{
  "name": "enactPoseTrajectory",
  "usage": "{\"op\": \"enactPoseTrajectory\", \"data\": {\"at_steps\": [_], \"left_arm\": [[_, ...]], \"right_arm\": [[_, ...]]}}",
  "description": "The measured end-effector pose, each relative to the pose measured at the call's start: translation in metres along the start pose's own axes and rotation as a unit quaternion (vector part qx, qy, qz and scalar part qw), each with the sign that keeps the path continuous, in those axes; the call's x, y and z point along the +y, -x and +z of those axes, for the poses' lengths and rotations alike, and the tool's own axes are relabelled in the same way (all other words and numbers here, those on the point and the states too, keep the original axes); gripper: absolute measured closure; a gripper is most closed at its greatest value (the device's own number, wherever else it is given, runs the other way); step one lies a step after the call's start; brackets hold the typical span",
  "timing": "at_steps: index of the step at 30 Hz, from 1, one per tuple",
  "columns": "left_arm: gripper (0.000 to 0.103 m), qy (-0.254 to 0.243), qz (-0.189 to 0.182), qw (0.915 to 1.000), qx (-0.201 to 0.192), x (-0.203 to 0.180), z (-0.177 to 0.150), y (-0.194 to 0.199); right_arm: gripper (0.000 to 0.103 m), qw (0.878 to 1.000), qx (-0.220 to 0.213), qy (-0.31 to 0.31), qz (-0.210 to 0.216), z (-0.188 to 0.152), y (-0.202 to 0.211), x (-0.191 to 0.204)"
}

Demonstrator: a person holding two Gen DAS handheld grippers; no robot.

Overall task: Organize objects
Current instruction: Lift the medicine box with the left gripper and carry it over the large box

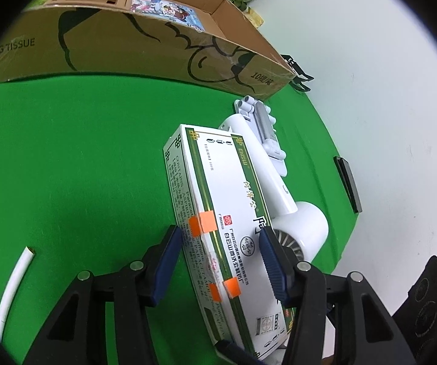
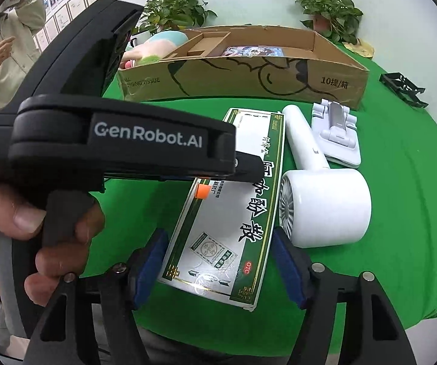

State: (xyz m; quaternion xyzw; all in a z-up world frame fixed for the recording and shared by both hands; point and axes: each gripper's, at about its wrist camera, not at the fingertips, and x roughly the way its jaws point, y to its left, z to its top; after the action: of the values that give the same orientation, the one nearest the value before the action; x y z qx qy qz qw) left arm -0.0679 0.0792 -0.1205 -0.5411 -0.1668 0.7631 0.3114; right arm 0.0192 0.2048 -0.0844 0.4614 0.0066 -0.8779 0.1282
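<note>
A white and green medicine box (image 1: 218, 210) with orange tape lies on the green cloth; it also shows in the right wrist view (image 2: 233, 213). My left gripper (image 1: 218, 261) straddles the box, its blue pads close to both long sides, grip unclear. In the right wrist view the left gripper's black body (image 2: 121, 140) sits over the box. My right gripper (image 2: 221, 270) is open around the box's near end, pads apart from it. A white hair dryer (image 2: 318, 194) lies right beside the box.
A long open cardboard box (image 2: 248, 76) with a picture book inside stands at the back. A white folding stand (image 2: 337, 130), a black rack (image 2: 404, 86), a dark flat device (image 1: 347, 182) and a white tube (image 1: 14, 286) lie around. A person stands far left.
</note>
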Motion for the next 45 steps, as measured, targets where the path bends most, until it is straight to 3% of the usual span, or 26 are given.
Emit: {"op": "enactPoseTrajectory", "data": {"at_steps": [10,14,20,25,29,35,37,38,42,45], "left_arm": [[0.049,0.020,-0.019,0.9993,-0.026,0.000,-0.001,0.024],[0.049,0.037,-0.022,0.9987,-0.026,0.004,0.004,0.023],[0.040,0.068,-0.037,0.9970,-0.008,0.004,0.017,0.009],[0.041,0.076,-0.039,0.9964,0.001,0.000,0.029,0.005],[0.055,0.069,-0.039,0.9967,-0.018,-0.008,0.039,0.016],[0.062,0.015,-0.039,0.9968,-0.068,-0.040,0.070,0.044],[0.077,-0.006,-0.041,0.9960,-0.079,-0.053,0.084,0.049],[0.079,-0.016,-0.044,0.9952,-0.086,-0.059,0.092,0.052],[0.083,-0.039,-0.056,0.9928,-0.098,-0.075,0.125,0.052],[0.083,-0.028,-0.052,0.9936,-0.096,-0.072,0.144,0.040]], "right_arm": [[0.042,0.998,-0.042,-0.013,0.034,0.008,0.028,-0.005],[0.042,0.997,-0.035,-0.038,0.057,0.020,0.027,-0.016],[0.043,0.993,-0.034,-0.080,0.076,0.032,0.032,-0.036],[0.043,0.992,-0.035,-0.093,0.076,0.041,0.033,-0.045],[0.043,0.992,-0.050,-0.088,0.071,0.047,0.041,-0.047],[0.043,0.992,-0.102,-0.058,0.041,0.069,0.061,-0.046],[0.043,0.991,-0.121,-0.050,0.023,0.079,0.068,-0.049],[0.043,0.990,-0.135,-0.048,0.007,0.086,0.071,-0.053],[0.043,0.985,-0.164,-0.047,-0.010,0.112,0.078,-0.072],[0.043,0.986,-0.161,-0.052,-0.009,0.128,0.071,-0.086]]}}
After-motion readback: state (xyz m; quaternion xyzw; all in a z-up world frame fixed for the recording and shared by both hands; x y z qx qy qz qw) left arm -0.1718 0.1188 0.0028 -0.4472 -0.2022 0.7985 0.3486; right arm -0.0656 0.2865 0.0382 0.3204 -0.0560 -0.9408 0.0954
